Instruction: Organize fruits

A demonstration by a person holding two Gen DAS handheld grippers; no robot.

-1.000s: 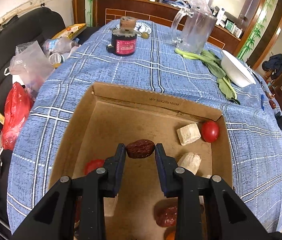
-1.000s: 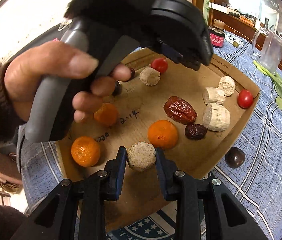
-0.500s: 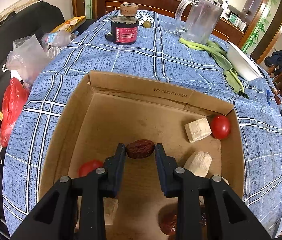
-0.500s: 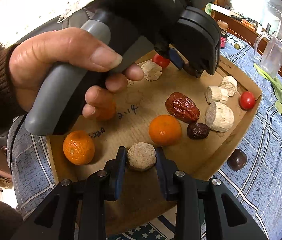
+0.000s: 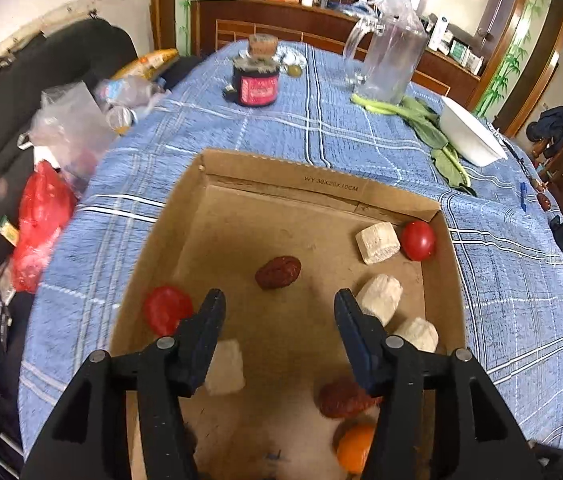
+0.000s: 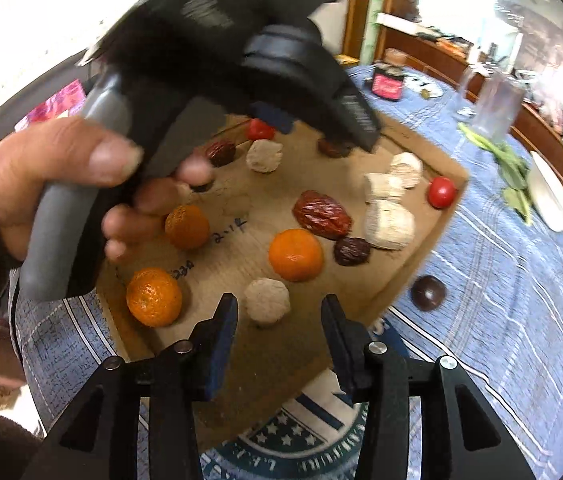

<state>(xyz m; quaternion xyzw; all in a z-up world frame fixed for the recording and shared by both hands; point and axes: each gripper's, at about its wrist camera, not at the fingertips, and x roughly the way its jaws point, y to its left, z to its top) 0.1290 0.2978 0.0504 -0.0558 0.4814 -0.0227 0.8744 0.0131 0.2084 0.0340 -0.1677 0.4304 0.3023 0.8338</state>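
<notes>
A shallow cardboard tray [image 5: 281,172] on the blue checked tablecloth holds red dates, cherry tomatoes, oranges and pale round chunks. My left gripper [image 5: 279,304] is open and empty; a red date [image 5: 278,272] lies on the tray floor just beyond its fingertips. My right gripper [image 6: 279,312] is open and empty; a pale round chunk [image 6: 267,301] lies in the tray between its fingertips. In the right wrist view the left gripper's body [image 6: 241,60] and the hand holding it hang over the tray's far left side.
A dark round fruit [image 6: 428,293] lies on the cloth outside the tray. A glass jug [image 5: 391,60], a dark jar [image 5: 255,82], green leaves [image 5: 425,128] and a white dish [image 5: 471,136] stand beyond the tray. Plastic bags [image 5: 41,216] lie at the table's left edge.
Both grippers have opened. The left one let go of the red date, which now lies in the tray. The right one let go of the pale chunk.
</notes>
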